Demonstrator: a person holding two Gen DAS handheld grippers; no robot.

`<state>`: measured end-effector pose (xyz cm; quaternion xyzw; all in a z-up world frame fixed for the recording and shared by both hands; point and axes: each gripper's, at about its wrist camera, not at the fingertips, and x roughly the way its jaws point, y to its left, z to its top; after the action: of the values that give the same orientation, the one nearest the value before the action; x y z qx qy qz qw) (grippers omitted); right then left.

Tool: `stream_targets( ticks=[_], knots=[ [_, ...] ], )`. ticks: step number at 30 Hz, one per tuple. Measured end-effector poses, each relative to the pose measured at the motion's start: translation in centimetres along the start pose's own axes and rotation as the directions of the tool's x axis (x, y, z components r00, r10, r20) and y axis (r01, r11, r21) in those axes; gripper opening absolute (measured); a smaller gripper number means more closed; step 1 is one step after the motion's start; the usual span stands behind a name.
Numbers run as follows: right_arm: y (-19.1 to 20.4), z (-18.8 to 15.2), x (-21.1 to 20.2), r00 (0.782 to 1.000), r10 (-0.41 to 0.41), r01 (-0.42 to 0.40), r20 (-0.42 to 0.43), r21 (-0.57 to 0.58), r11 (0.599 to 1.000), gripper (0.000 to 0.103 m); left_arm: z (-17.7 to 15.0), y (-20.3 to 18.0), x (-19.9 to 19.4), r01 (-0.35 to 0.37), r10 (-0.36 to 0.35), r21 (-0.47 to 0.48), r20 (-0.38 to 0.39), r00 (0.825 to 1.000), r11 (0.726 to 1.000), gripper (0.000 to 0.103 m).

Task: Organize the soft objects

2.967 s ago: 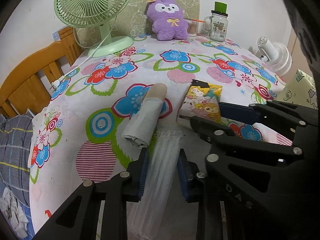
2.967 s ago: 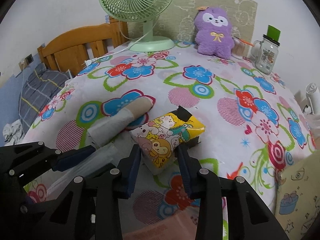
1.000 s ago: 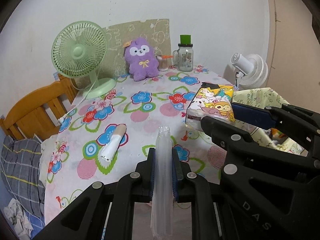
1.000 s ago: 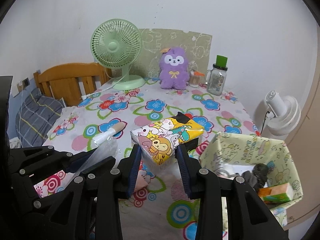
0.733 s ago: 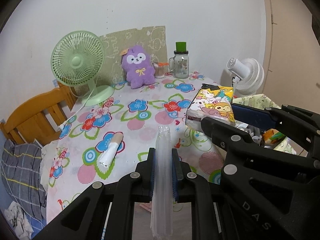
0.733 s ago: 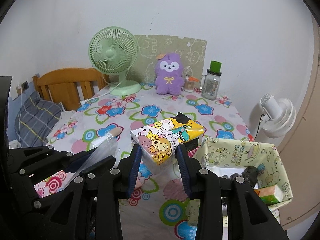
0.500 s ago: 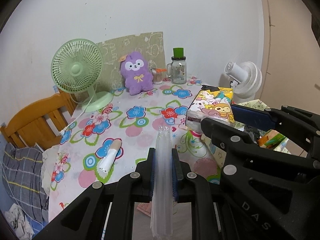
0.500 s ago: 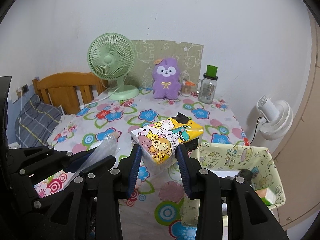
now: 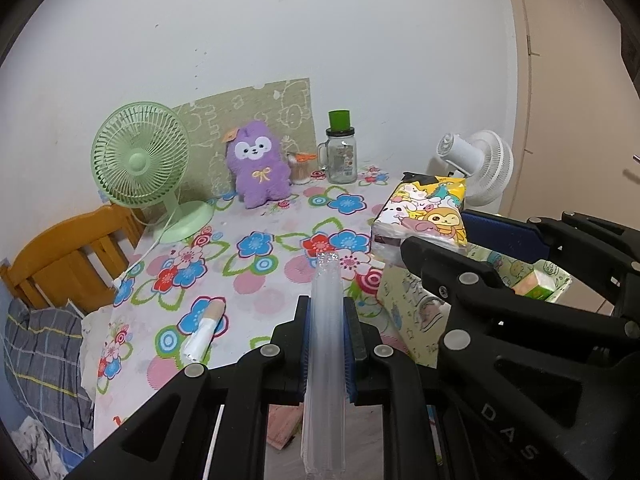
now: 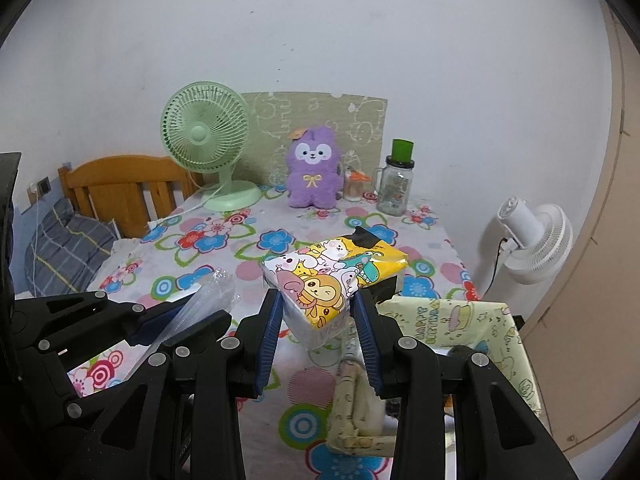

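Tissue pack (image 10: 334,280) sits clamped in our right tongs (image 10: 318,322) above the bench (image 10: 248,256); left tongs (image 9: 326,340) pinch the plastic sleeve (image 9: 325,360). We should lower both squarely into the paper bin (image 10: 460,320) before releasing.

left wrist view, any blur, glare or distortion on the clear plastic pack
Left wrist view: strong fisheye bend, dark corners; the clear plastic pack is hazy and translucent, with faint highlights but no harsh glare. Right wrist view: soft even light, the tissue pack print sharp.
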<state>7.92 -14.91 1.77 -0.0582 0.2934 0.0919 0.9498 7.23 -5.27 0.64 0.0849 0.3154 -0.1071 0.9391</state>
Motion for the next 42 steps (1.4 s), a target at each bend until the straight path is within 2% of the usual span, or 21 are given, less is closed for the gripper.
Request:
stream_targets(
  ticks=[19,42],
  knots=[
    [-4.6,0.0,-0.4,0.999,-0.035,0.035,-0.002,0.025,0.999,0.040,2.0,-4.4,0.8,0.039,-0.040,0.045,0.013,0.999,0.998,0.012],
    [-10.5,-2.0,1.4,0.993,-0.096,0.101,-0.061,0.079,0.992,0.040,2.6,-10.1,4.2,0.129,-0.127,0.095,-0.032,0.991,0.987,0.012]
  ],
)
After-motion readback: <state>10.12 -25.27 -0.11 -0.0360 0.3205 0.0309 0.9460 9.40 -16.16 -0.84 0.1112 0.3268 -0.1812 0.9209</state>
